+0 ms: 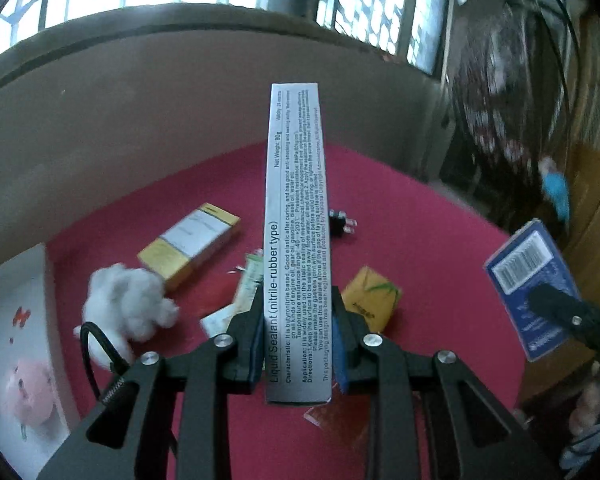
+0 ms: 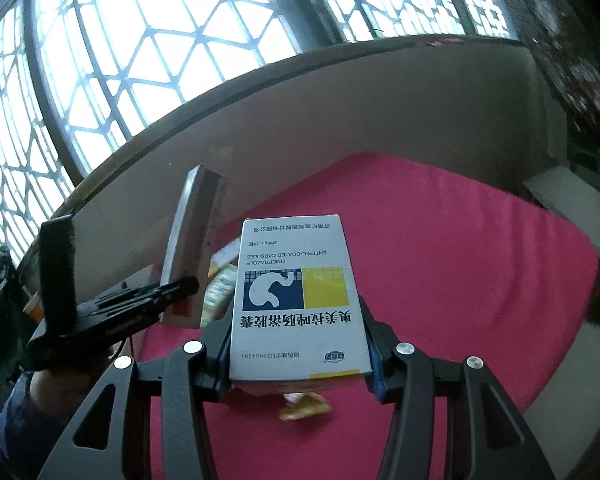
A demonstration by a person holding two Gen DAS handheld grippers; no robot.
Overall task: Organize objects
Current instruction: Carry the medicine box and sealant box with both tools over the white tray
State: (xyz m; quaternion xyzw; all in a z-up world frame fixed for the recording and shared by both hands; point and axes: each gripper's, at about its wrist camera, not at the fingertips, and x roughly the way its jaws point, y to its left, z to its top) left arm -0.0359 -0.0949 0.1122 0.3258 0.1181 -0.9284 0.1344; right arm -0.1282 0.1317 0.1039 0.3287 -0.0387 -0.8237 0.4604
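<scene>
My left gripper (image 1: 298,340) is shut on a long silver liquid sealant box (image 1: 298,216), held above the red table (image 1: 420,240). It also shows in the right wrist view (image 2: 190,240), at the left, upright in the left gripper (image 2: 172,292). My right gripper (image 2: 296,352) is shut on a white medicine box (image 2: 296,300) with a blue and yellow stomach picture, held above the table (image 2: 460,260). That box shows blue-backed at the right of the left wrist view (image 1: 528,284).
On the table lie a yellow and white box (image 1: 190,242), a cotton wad (image 1: 128,304), a green and white packet (image 1: 248,280), a small yellow box (image 1: 374,298) and small dark batteries (image 1: 340,222). A white container (image 1: 16,340) with a pink pig sits at the left.
</scene>
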